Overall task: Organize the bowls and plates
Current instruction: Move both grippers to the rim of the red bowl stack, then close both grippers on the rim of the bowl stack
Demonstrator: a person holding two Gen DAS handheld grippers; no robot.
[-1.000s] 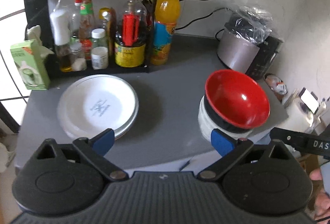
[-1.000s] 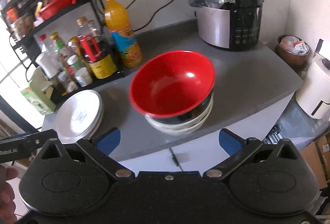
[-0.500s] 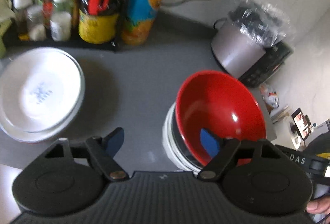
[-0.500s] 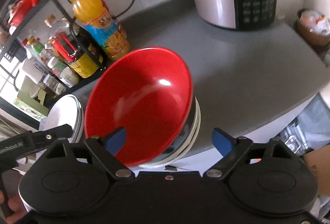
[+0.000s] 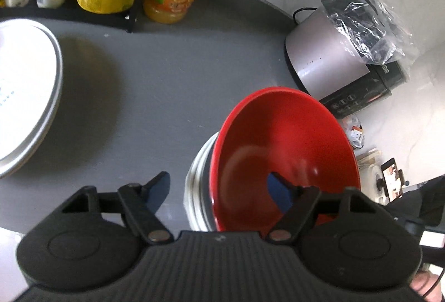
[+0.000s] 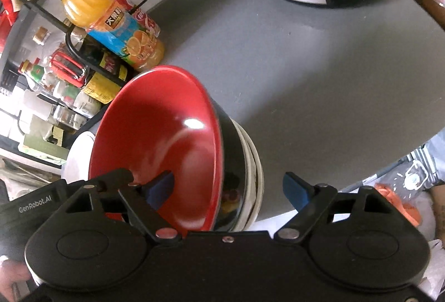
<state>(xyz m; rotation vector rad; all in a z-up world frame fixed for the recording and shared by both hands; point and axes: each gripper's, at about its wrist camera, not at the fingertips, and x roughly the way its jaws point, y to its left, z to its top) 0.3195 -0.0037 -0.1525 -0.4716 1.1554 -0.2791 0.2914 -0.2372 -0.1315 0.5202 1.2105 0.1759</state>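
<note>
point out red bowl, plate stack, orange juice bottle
red bowl (image 5: pixel 286 140): left wrist view, on its red inner wall.
plate stack (image 5: pixel 25 85): left wrist view, on the top plate's white face.
orange juice bottle (image 6: pixel 111 24): right wrist view, on its blue label.

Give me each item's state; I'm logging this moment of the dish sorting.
Red bowl: tilted atop white bowls.
Plates: stacked, untouched.
Left gripper: jaws astride bowl rim, closing, not gripping.
Right gripper: the same, opposite rim.
Juice bottle: upright, capped.
</note>
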